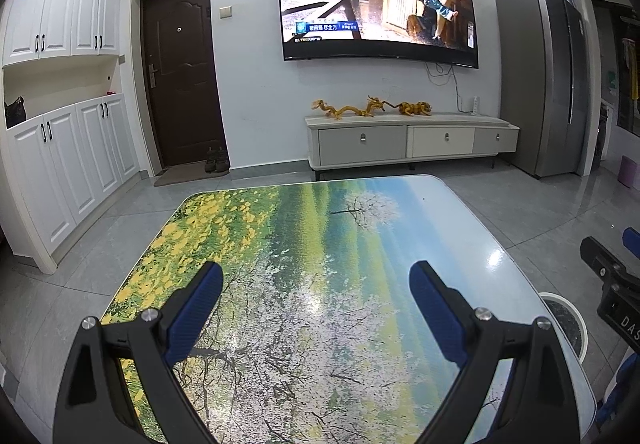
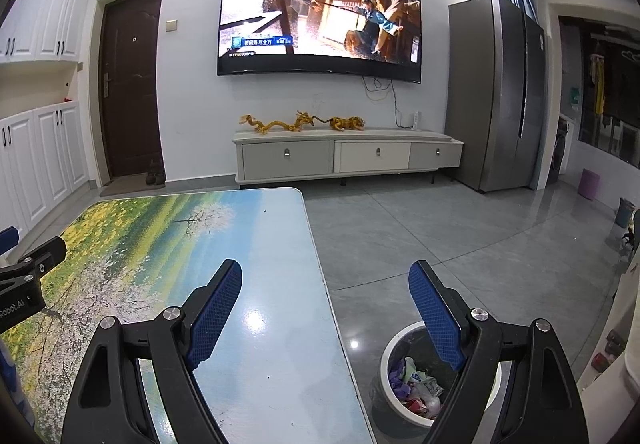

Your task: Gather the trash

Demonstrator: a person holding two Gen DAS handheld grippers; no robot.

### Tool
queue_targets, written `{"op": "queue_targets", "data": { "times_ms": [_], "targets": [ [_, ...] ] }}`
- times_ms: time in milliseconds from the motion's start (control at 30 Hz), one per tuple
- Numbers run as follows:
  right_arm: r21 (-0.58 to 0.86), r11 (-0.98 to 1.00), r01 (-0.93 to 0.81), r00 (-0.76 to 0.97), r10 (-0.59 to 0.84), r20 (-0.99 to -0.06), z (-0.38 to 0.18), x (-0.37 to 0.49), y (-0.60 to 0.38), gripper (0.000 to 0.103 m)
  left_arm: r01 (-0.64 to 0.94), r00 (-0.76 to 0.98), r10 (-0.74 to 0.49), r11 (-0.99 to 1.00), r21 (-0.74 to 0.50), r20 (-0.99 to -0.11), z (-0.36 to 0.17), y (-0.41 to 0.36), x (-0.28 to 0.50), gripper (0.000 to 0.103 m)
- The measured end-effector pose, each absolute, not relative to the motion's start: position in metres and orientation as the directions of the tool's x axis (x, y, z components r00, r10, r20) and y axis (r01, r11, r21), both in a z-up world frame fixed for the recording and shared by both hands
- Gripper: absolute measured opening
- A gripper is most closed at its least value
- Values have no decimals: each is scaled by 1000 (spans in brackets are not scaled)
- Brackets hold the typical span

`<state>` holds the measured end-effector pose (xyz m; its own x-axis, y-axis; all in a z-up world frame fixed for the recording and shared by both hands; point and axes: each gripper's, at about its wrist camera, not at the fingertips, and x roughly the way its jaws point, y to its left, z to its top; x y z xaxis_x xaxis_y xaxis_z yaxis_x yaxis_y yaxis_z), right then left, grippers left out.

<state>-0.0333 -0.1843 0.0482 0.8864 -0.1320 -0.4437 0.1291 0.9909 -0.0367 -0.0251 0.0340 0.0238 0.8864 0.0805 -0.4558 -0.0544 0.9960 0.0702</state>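
Left gripper (image 1: pixel 316 280) spread wide over the table (image 1: pixel 320 228) with its printed blossom landscape, nothing between the blue pads. Right gripper (image 2: pixel 326 280) also spread wide and empty — one finger over the table's right edge, the other above the white bin (image 2: pixel 394 410) on the floor just beside the table. Trash (image 2: pixel 416 388) — crumpled wrappers, purple and white scraps — lies inside the bin. TV (image 2: pixel 320 18) lit on the far wall
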Motion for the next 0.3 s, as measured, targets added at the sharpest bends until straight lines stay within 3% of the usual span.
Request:
{"op": "queue_targets", "data": {
  "times_ms": [300],
  "targets": [
    [-35, 991, 129, 886, -132, -446, 46, -34, -184, 84, -51, 884, 76, 996, 67, -462, 23, 32, -24, 95]
  ]
}}
